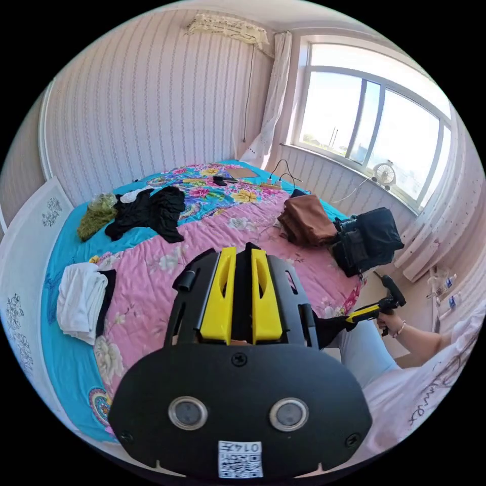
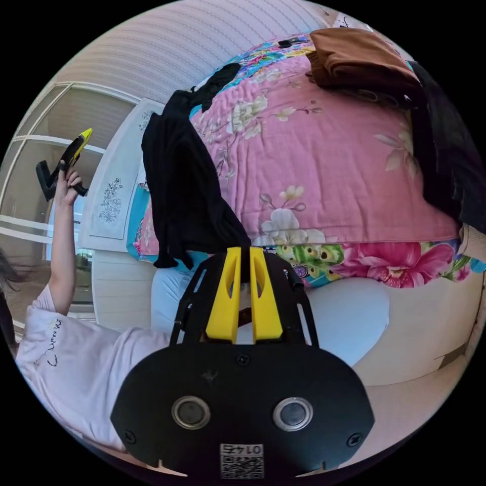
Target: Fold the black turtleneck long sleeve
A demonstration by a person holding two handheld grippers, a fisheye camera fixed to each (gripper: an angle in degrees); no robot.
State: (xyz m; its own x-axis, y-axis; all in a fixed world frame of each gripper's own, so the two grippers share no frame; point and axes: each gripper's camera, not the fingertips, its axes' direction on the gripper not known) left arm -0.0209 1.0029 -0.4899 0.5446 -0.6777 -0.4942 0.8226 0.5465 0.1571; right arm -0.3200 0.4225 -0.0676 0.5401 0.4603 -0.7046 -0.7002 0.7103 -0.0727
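- Right gripper [image 2: 242, 263]: jaws clamped on the black turtleneck [image 2: 185, 187], which hangs over the bed [image 2: 324, 167] edge.
- Left gripper [image 1: 242, 271]: jaws closed, apparently on dark cloth; cannot tell for certain.
- Step, judged: lift, spread flat on the pink quilt, keeping both grips.
- Left gripper view adds a window [image 1: 374, 126] and white stack [image 1: 81, 304].

Bright daylight from the window [image 1: 374, 126], sharp, strong fisheye curvature
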